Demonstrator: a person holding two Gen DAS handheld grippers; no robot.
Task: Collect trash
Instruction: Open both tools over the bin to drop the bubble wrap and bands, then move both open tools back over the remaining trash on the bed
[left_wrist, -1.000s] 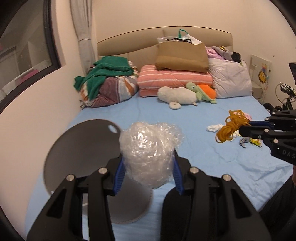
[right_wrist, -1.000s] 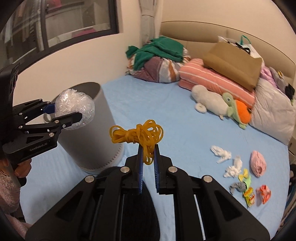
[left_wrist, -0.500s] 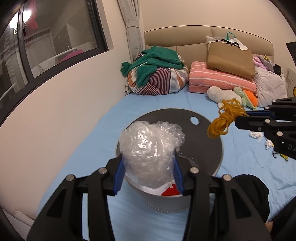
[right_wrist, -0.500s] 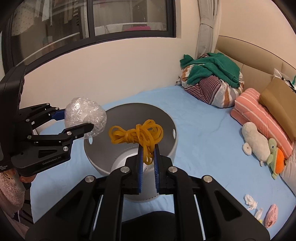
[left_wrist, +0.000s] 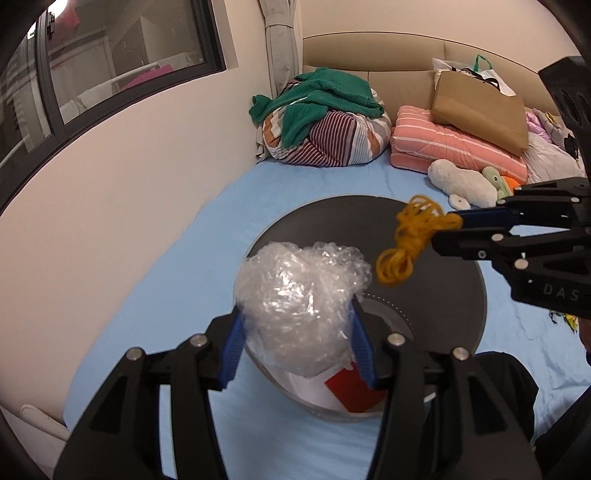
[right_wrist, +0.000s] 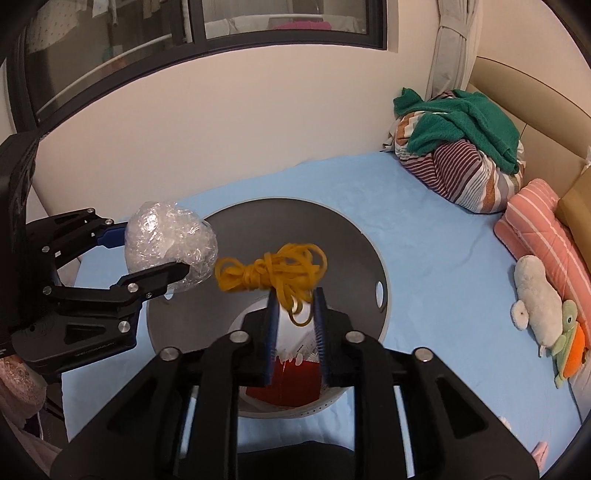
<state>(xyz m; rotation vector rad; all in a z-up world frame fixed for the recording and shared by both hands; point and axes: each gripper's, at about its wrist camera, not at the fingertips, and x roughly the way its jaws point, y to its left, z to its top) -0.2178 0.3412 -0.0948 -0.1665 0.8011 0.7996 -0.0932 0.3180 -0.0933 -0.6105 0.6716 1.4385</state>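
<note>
Both loads are over the bin (right_wrist: 369, 258), which stands on the blue bed (right_wrist: 443, 229), and the drop is just starting. The left hand-held gripper (left_wrist: 295, 332) has the wad of bubble wrap (left_wrist: 295, 295) between its blue pads; its jaws are opening, yet in the left wrist view the wad sits wedged against both pads and has not fallen, hanging above the bin's near rim. The right hand-held gripper (right_wrist: 295, 317) is also opening: its pads stand clearly apart, and the tangle of yellow rubber bands (right_wrist: 273, 273) lies loose across the gap between them, one loop dangling down, blurred as if slipping, directly above the bin's mouth. Below both hand-held grippers, inside the bin, white paper and a red item (right_wrist: 291, 380) already lie at the bottom, so some trash has been collected. Judging from this, these two pieces are very nearly binned; what they need is only for the jaws to finish parting and the pieces to fall clear inside the rim, the bubble wrap being the likelier to cling or catch the edge. More is left: to the right of the left hand-held gripper, beyond the bin, a small yellow scrap (left_wrist: 565, 319) shows on the sheet, and a pale pink bit (right_wrist: 541, 452) lies at the lower right in the right wrist view. How much else waits there is hidden.
</note>
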